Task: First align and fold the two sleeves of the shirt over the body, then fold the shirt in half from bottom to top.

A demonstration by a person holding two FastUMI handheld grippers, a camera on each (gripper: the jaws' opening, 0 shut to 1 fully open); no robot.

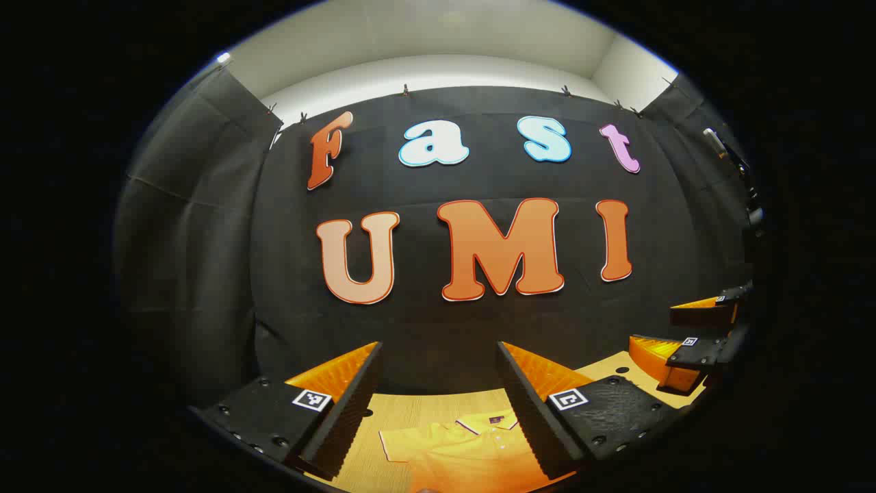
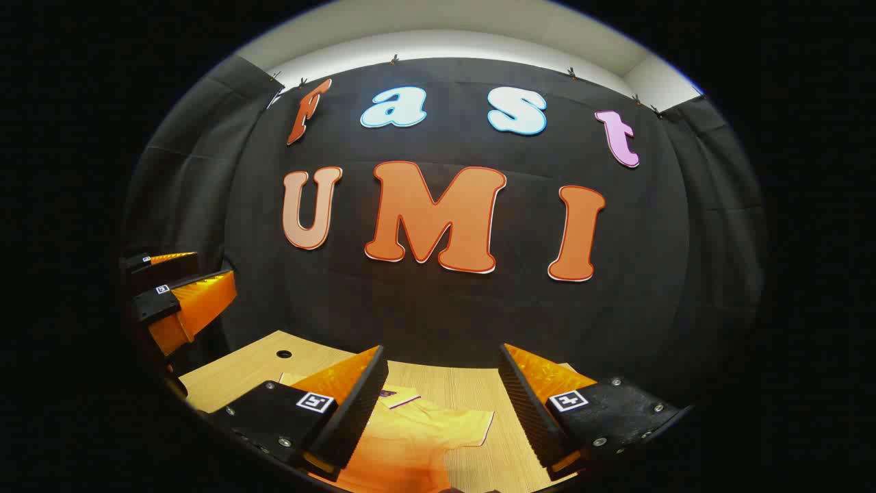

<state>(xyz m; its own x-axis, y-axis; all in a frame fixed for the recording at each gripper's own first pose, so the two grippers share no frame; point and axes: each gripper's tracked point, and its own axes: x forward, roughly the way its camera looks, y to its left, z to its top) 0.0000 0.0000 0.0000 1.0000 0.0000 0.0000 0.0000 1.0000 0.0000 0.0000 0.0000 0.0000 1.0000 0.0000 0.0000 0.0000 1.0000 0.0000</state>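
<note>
A yellow-orange polo shirt (image 1: 465, 448) lies flat on the wooden table (image 1: 424, 407), collar toward the booth wall. In the left gripper view my left gripper (image 1: 438, 383) hangs open above it, one short sleeve showing between the fingers. The right gripper (image 1: 691, 335) appears at the far right edge, also raised. In the right gripper view my right gripper (image 2: 443, 397) is open over the shirt (image 2: 404, 441), whose other short sleeve spreads between its fingers. The left gripper (image 2: 171, 287) shows at the left edge, held up in the air. Neither gripper touches the cloth.
The black cloth wall stands close behind the table's far edge. A small round hole (image 2: 283, 354) sits in the table top near its left back corner. Bare wood (image 2: 493, 452) lies to the right of the shirt.
</note>
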